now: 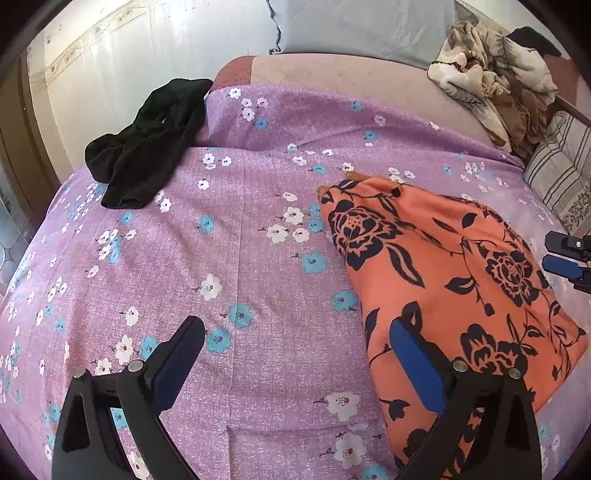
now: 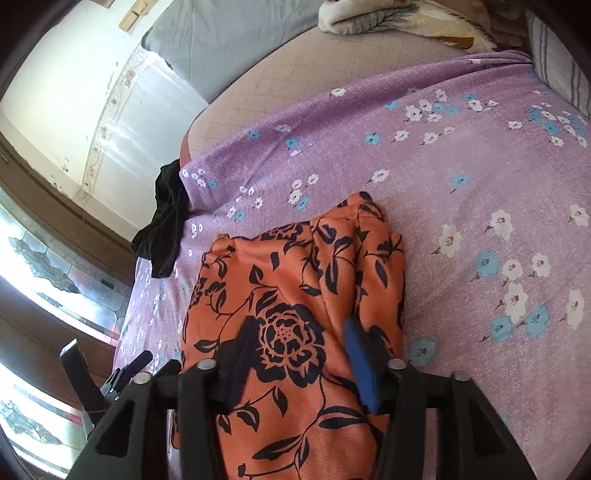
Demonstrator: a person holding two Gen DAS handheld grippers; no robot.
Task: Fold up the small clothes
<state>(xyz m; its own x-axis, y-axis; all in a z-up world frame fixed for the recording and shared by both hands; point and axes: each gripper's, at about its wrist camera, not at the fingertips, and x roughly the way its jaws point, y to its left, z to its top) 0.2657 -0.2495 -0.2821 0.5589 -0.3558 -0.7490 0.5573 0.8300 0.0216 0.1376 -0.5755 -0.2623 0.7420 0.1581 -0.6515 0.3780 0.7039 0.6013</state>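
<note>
An orange garment with black roses (image 1: 454, 280) lies folded into a rough rectangle on the purple flowered sheet (image 1: 240, 258). My left gripper (image 1: 297, 328) stands wide open above the sheet. Its right finger hangs over the garment's near left edge, and nothing is between its pads. From the right wrist, the same orange garment (image 2: 295, 288) fills the near middle. My right gripper (image 2: 299, 328) is over it with jaws apart; the cloth lies flat below them, not pinched. A crumpled black garment (image 1: 147, 144) sits at the sheet's far left edge.
A cream and brown blanket (image 1: 491, 85) is heaped at the back right beside a striped pillow (image 1: 561, 173). A grey pillow (image 1: 362, 26) leans on the wall behind. The bed's edge drops off at the left toward a tiled floor (image 2: 44, 251).
</note>
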